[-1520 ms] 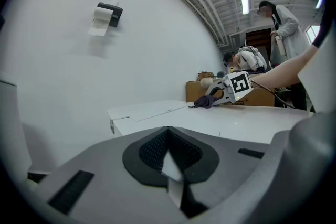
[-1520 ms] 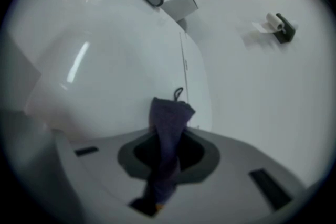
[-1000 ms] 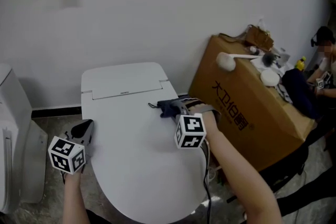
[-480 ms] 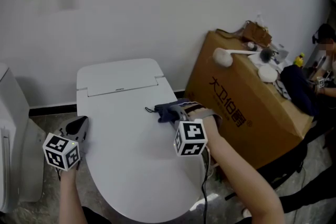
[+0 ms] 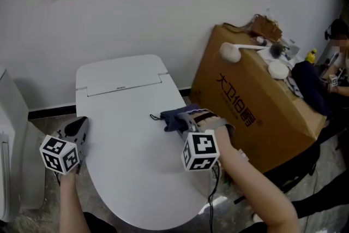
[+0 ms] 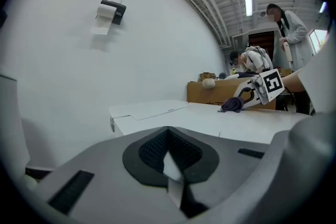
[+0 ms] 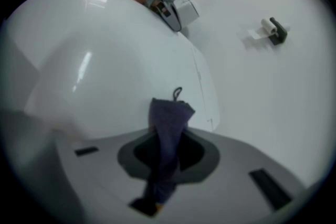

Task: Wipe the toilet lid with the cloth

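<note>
Two grippers: the right gripper (image 5: 187, 117) is clamped on the one dark cloth (image 5: 171, 115), which lies on the single toilet lid (image 5: 131, 144) under it. The left gripper (image 5: 79, 128) has its jaws together on nothing, beside the lid's edge.

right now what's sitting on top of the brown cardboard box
On the brown cardboard box lie a white round-headed brush, a white round object and a brown bag. A dark garment covers its right end, hiding whatever lies beneath.
</note>
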The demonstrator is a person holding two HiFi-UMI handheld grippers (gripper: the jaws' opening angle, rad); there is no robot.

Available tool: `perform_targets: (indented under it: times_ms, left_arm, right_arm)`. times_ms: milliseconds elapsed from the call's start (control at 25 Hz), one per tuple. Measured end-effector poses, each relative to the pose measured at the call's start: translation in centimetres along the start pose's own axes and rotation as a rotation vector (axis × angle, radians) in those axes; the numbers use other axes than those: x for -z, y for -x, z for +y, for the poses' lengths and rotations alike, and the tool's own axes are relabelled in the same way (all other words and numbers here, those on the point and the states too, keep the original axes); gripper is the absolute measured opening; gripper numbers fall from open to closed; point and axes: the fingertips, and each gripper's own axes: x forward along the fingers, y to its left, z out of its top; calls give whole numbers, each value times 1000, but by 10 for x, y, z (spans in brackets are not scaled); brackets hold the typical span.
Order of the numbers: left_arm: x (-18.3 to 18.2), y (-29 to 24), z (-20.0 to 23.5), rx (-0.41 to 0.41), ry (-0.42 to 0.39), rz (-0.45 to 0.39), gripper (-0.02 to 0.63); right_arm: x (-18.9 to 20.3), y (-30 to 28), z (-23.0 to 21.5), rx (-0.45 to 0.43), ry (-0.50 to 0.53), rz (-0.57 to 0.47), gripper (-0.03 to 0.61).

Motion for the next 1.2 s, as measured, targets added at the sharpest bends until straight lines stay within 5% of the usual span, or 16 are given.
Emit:
perform_targets:
  times_ms: [1200]
  left_arm:
    - [0,-1,0,-3,-4,12,15]
  right_arm:
    - [-7,62,54,-49,-25,-13,63]
